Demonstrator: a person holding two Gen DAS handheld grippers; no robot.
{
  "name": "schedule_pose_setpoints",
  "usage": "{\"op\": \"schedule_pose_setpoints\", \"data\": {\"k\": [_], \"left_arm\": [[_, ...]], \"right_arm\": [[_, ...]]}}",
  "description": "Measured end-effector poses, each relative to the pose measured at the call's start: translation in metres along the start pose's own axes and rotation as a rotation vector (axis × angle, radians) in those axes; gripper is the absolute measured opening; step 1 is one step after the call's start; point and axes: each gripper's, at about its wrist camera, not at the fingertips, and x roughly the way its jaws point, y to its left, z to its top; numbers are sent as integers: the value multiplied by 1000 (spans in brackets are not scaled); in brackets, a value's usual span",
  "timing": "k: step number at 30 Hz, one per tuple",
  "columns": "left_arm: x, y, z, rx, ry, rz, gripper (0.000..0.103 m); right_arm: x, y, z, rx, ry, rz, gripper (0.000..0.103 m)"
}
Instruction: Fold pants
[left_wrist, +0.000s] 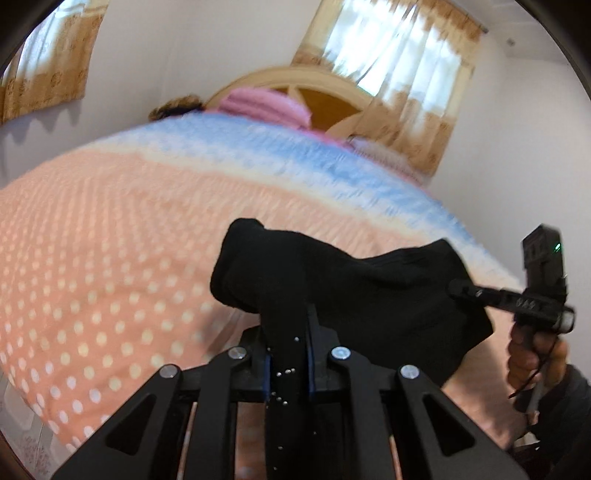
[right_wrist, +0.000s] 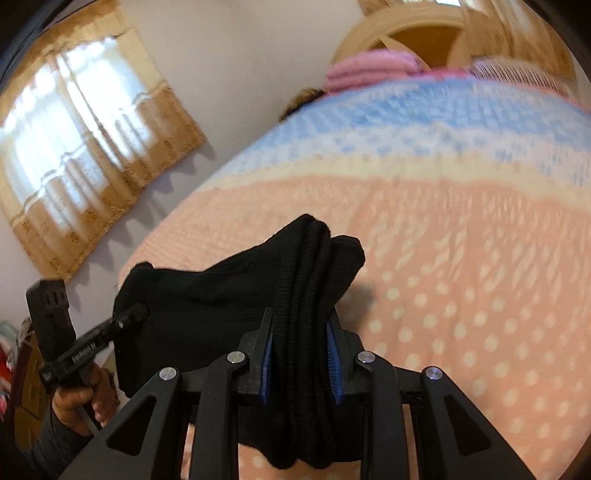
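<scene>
Black pants (left_wrist: 351, 288) hang bunched between both grippers above the bed. My left gripper (left_wrist: 288, 317) has black fabric filling the gap between its blue pads, which press on it. In the right wrist view my right gripper (right_wrist: 300, 314) is shut on a thick ribbed fold of the pants (right_wrist: 207, 302), which sticks out past the fingertips. The right gripper (left_wrist: 458, 288) also shows at the right of the left wrist view, biting the cloth's far side. The left gripper (right_wrist: 140, 312) shows at the left of the right wrist view, held by a hand (right_wrist: 77, 402).
Below lies a bed cover (left_wrist: 110, 240), peach with white dots, turning blue toward the head. Pink folded bedding (left_wrist: 266, 103) sits against a wooden headboard (left_wrist: 332, 99). Curtained windows (right_wrist: 74, 147) hang on the white walls. Cluttered items (right_wrist: 11, 354) stand at floor level on the left.
</scene>
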Motion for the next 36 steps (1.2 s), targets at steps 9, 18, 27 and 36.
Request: {"op": "schedule_pose_setpoints", "data": {"k": [9,18,27,36], "left_arm": [[15,19,-21,-66,-2,81,75],[-15,21,-32,-56,4,120,80],[-61,-2,-37,2,-29,158,80],[-102,-51,-30,96,-129,186,89]], "right_arm": [[0,-46,-11,165,16,48,47],[-27,-65,-21,250,-56,36,53],[-89,-74,-45,334,-180,-87,54],[-147,-12,-79,158,-263,-182,55]]}}
